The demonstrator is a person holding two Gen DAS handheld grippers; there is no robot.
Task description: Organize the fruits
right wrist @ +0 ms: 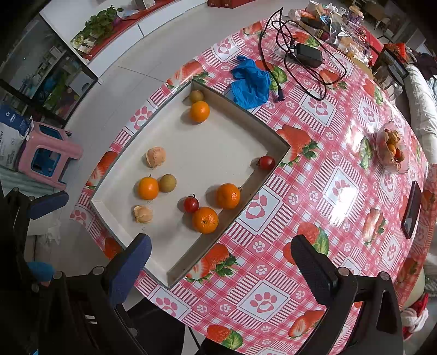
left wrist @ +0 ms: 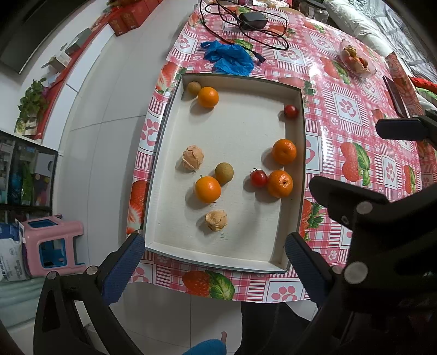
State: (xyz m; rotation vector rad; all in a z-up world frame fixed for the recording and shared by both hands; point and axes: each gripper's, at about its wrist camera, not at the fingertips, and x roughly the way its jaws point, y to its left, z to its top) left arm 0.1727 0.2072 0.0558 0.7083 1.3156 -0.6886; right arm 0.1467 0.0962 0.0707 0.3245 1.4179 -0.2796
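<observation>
A shallow white tray [left wrist: 153,196] sits on the desk [left wrist: 355,114], which wears a pink checked cloth printed with strawberries and paw marks. The left claw [left wrist: 215,255] hovers over the tray's near edge with its blue-padded fingers spread wide and nothing between them. From that claw, the fruits all lie toward 12 o'clock, well apart from the pads. Nearest is a papery husked fruit [left wrist: 216,220], just above the claw's midpoint. Beyond it sits an orange [left wrist: 207,189] touching a brownish-green round fruit [left wrist: 224,172], with a second husked fruit [left wrist: 192,157] toward 11 o'clock. Toward 1 o'clock a small red tomato [left wrist: 258,178] rests against a mandarin [left wrist: 280,183], and another mandarin [left wrist: 284,151] lies just beyond, near the tray's right wall. At the far left corner another orange [left wrist: 208,96] sits beside a small brown fruit [left wrist: 194,88]; a lone red tomato [left wrist: 291,111] rests against the far right wall.

The right claw [right wrist: 221,259] hangs above the tray's near corner and the cloth beside it, its fingers wide apart and holding nothing. The mandarin and tomato pair lies just past it at about 11 o'clock.

Outside the tray, a crumpled blue glove [left wrist: 229,58] lies at 12 o'clock, with a black power adapter [left wrist: 252,20] and its cable beyond. A clear bowl of fruit [right wrist: 393,148] and a dark phone [right wrist: 412,209] lie at 2 o'clock from the right claw.
</observation>
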